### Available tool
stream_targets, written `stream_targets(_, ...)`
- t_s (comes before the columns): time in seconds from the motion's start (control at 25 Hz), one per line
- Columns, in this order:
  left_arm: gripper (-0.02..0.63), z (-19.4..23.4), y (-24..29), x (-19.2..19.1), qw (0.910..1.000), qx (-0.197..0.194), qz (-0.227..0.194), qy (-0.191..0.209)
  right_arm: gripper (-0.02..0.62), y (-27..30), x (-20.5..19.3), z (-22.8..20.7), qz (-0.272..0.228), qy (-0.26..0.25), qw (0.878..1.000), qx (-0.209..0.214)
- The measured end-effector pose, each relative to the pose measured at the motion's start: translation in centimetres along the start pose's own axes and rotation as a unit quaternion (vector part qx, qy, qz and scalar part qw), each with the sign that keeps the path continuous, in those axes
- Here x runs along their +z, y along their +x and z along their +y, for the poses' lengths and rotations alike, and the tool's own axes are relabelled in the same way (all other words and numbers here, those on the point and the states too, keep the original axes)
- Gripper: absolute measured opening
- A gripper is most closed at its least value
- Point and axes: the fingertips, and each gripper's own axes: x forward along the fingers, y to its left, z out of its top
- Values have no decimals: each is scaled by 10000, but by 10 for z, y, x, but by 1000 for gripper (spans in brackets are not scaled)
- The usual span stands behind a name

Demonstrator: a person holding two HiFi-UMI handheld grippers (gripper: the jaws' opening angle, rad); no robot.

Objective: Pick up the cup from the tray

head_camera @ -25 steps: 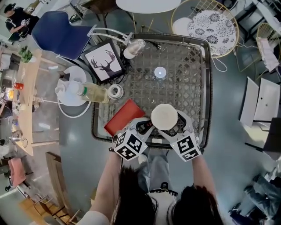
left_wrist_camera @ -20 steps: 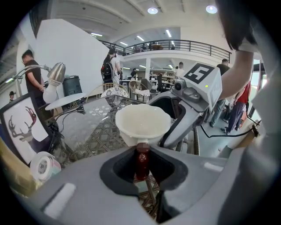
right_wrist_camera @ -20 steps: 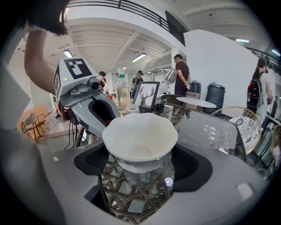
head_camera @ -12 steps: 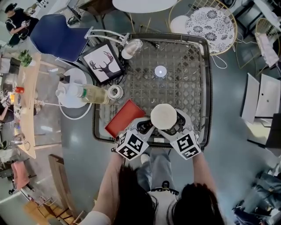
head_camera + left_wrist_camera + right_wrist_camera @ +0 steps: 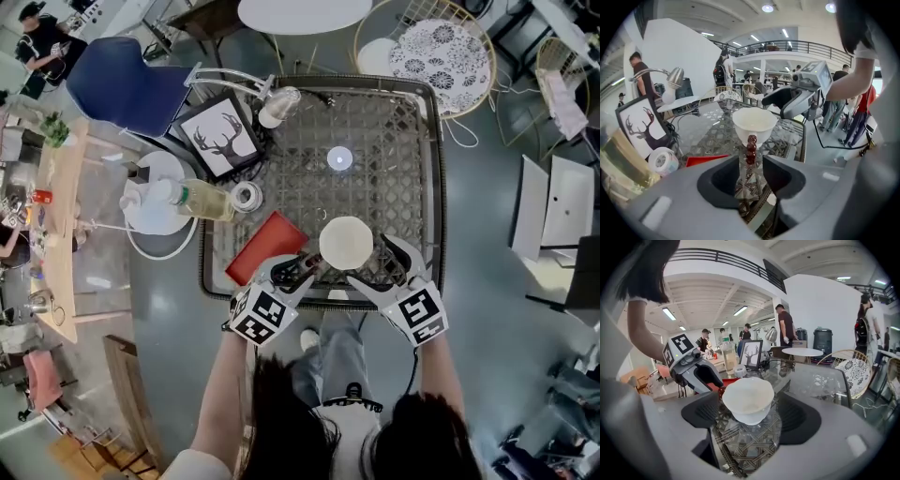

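Note:
A white cup (image 5: 347, 242) with a handle of dark red beads (image 5: 751, 149) hangs above the glass-topped wicker table (image 5: 412, 169), just right of the red tray (image 5: 265, 246). My left gripper (image 5: 306, 268) reaches in from the cup's lower left. It is shut on the beaded handle, which shows between its jaws in the left gripper view. My right gripper (image 5: 380, 265) stands open at the cup's lower right, a little apart from it. In the right gripper view the cup (image 5: 747, 400) fills the gap ahead of the wide jaws, with the left gripper (image 5: 696, 371) beyond it.
On the table's left side are a deer picture (image 5: 223, 136), a desk lamp (image 5: 281, 101), a bottle lying down (image 5: 202, 199) and a tape roll (image 5: 247, 196). A small clear object (image 5: 339, 157) sits mid-table. A patterned round chair (image 5: 441, 56) and a blue chair (image 5: 122, 80) stand beyond.
Both grippers have drawn back toward me and spread apart, the right one farther from the cup. The cup has stayed nearly in place.

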Motion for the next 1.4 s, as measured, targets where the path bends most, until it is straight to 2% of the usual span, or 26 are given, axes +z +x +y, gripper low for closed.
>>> stream_targets(0.04, 146, 1, -7, 5, 9998, 79, -128, -91, 370, -6, 6, -1, -122, 66, 9999, -89)
stream_targets(0.08, 144, 3, -14, 11, 9994, 164, -261, -146, 258, -13, 13, -2, -280, 184, 9993, -190)
stream_targets(0.16, 123, 5, -24, 26, 9979, 354, -512, -190, 74, -26, 29, -7, -624, 532, 9959, -384)
stream_targets(0.2, 106, 6, -31, 33, 9966, 459, -647, -241, 25, -31, 35, -6, -737, 684, 9940, -436)
stream_targets(0.28, 20, 3, -51, 50, 9920, 642, -986, -462, 24, -41, 43, 5, -745, 724, 9933, -500)
stream_targets(0.32, 0, 0, -61, 60, 9888, 692, -1178, -593, 23, -45, 48, 12, -701, 633, 9940, -550)
stream_targets(0.44, 2, -9, -84, 89, 9806, 727, -1626, -821, 23, -57, 68, 24, -710, 393, 9940, -734)
stream_targets(0.72, 0, -40, -124, 113, 9704, 705, -2113, -931, 23, -81, 91, 55, -693, 104, 9918, -1065)
stream_targets(0.92, 2, -50, -146, 118, 9681, 764, -2244, -809, 23, -92, 100, 77, -638, -30, 9908, -1191)
stream_targets(1.08, 2, -47, -156, 109, 9658, 798, -2310, -866, 23, -87, 102, 90, -618, -98, 9904, -1233)
stream_targets(1.4, 2, -64, -156, 101, 9690, 804, -2216, -741, 23, -87, 94, 104, -561, -154, 9901, -1278)
